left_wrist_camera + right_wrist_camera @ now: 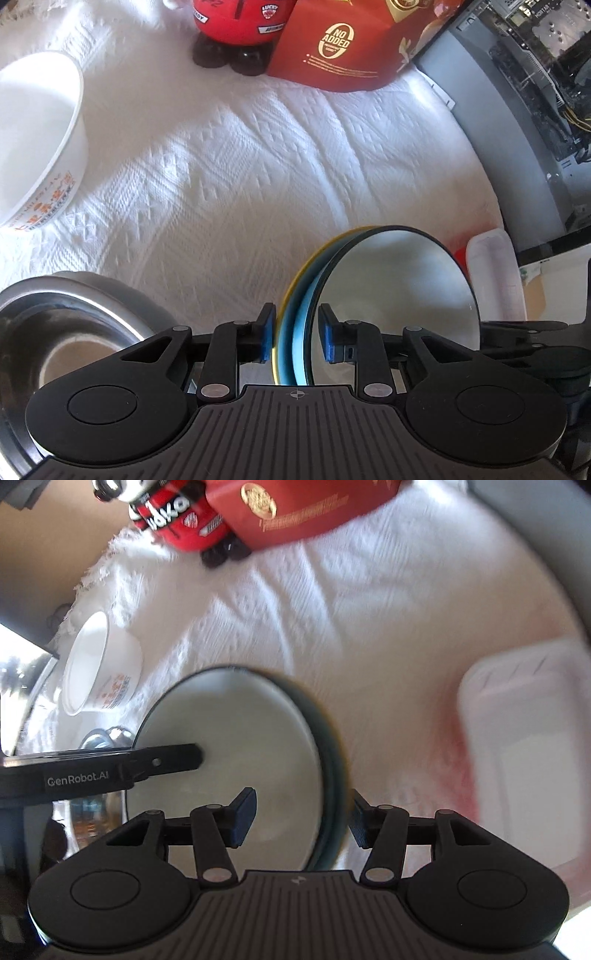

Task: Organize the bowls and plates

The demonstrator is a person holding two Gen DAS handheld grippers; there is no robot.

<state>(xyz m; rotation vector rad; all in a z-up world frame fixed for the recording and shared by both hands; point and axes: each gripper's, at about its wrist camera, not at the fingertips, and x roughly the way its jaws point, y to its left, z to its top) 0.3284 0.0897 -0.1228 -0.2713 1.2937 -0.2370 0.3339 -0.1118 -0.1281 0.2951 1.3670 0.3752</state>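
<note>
My left gripper (295, 334) is shut on the rims of a stack of plates (391, 295): a yellow one, a light blue one and a dark-rimmed grey-white one, held on edge above the white cloth. In the right wrist view the same stack (229, 746) faces me, with the left gripper's finger (173, 758) across it. My right gripper (301, 819) is open, its fingers on either side of the dark plate rim, not closed on it. A white bowl with orange print (40, 147) (99, 668) lies tilted at the left. A steel bowl (66, 325) sits at the lower left.
A red carton (343, 44) and a red toy figure (236, 26) stand at the far edge of the white tablecloth (229, 155). A translucent white plastic container (524, 746) (495, 273) lies at the right. A grey cabinet (517, 122) borders the table's right side.
</note>
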